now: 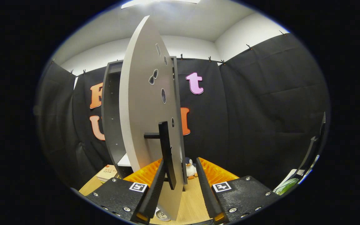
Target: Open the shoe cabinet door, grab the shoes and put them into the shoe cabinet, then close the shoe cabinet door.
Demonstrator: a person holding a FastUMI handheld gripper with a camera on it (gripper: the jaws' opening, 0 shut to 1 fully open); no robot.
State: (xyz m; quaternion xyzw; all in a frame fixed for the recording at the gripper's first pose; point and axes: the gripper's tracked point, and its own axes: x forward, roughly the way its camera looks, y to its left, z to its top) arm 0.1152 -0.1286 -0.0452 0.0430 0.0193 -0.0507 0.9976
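Observation:
The grey shoe cabinet [109,109] stands just ahead, dark inside, with a white shelf low down. Its light grey door [142,103] is swung out toward me and I see it almost edge-on. A black bar handle [167,150] sticks out of the door's near face on a short post. My gripper [180,164] is open, and the door's lower edge and the handle lie between its fingers. The left finger [155,184] sits close against the handle side of the door, while the right finger [203,181] is well apart from it.
A small penguin toy [190,168] stands on the wooden surface [195,200] just beyond the fingertips, behind the door. A tan box [108,172] lies by the cabinet's foot. A dark stand with a green and white object [287,184] is off to the right.

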